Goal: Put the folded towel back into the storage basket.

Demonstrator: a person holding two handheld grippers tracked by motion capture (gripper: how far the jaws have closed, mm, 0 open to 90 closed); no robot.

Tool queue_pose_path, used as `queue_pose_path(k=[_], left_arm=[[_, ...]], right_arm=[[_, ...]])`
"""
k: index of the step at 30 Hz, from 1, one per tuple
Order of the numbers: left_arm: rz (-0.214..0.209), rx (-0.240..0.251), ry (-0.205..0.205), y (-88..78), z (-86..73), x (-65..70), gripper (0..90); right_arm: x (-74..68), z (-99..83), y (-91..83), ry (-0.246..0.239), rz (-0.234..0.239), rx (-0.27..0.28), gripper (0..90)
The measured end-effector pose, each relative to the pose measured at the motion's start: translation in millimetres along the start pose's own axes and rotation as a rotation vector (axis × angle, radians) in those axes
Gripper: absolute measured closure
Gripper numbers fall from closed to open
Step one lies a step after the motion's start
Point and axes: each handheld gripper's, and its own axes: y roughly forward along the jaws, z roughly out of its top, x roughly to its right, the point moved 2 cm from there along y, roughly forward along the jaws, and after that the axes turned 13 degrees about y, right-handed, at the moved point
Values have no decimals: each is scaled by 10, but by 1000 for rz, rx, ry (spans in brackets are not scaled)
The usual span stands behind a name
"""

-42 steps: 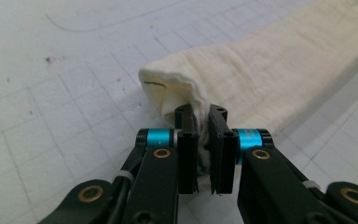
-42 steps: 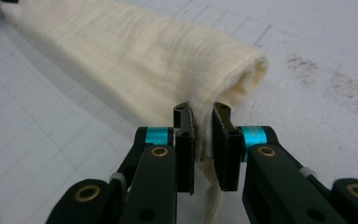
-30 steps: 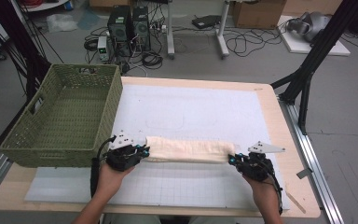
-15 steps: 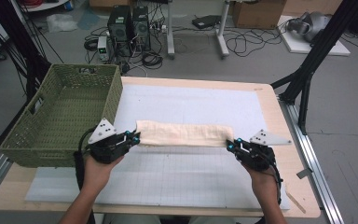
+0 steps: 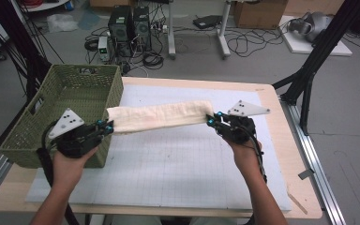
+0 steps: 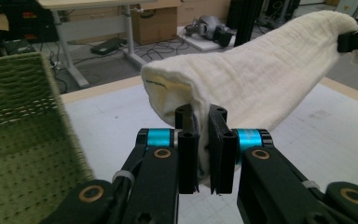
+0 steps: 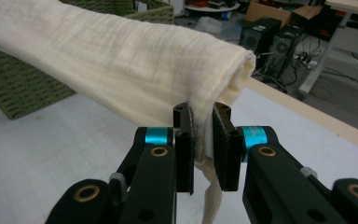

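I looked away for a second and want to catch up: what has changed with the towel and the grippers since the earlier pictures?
The folded towel has been lifted off the table mat and carried left toward the green basket. The left gripper now sits at the basket's near corner, and the right gripper has come toward mid-table. Unchanged: both stay clamped on the towel's ends, and the basket has not moved.
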Motion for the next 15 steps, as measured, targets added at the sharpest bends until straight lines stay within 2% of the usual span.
queue_pose_path(k=[5, 15], left_arm=[[39, 1, -15, -172, -11, -165, 834], [110, 6, -27, -460, -65, -403, 834]], right_arm=[[-103, 138, 206, -20, 35, 2, 809], [-306, 447, 616, -53, 91, -3, 810]])
